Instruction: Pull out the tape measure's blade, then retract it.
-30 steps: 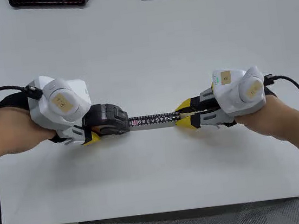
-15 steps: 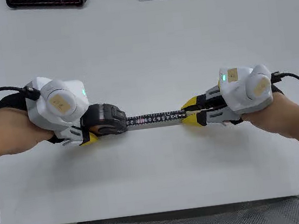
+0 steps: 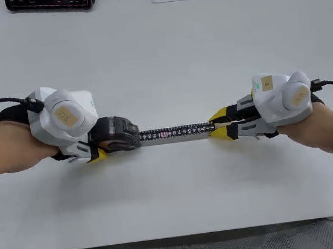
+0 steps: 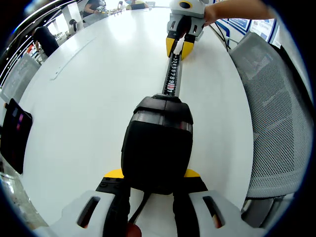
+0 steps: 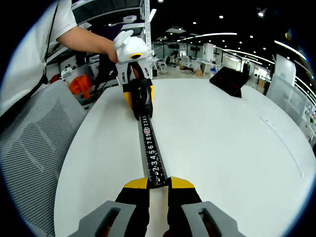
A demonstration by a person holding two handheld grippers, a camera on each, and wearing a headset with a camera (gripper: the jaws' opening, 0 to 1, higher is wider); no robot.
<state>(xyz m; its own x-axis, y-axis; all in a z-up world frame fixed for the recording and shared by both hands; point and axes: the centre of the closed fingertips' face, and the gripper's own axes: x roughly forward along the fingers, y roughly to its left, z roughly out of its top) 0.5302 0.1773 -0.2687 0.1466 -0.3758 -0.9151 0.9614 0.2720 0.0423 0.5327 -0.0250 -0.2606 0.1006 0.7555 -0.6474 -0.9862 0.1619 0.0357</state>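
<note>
L gripper (image 3: pixel 104 144) was clenched on tape measure case (image 3: pixel 116 134). R gripper (image 3: pixel 219 124) pinched the blade (image 3: pixel 176 132) tip. Blade lay straight ahead of each gripper, along worktop (image 3: pixel 158 58), axis gripper-to-gripper.

The blade (image 5: pixel 150 153) tip lay hidden between the right gripper's (image 5: pixel 158 184) jaws. A black device (image 3: pixel 48 0) was cut off by the head view's top edge.
</note>
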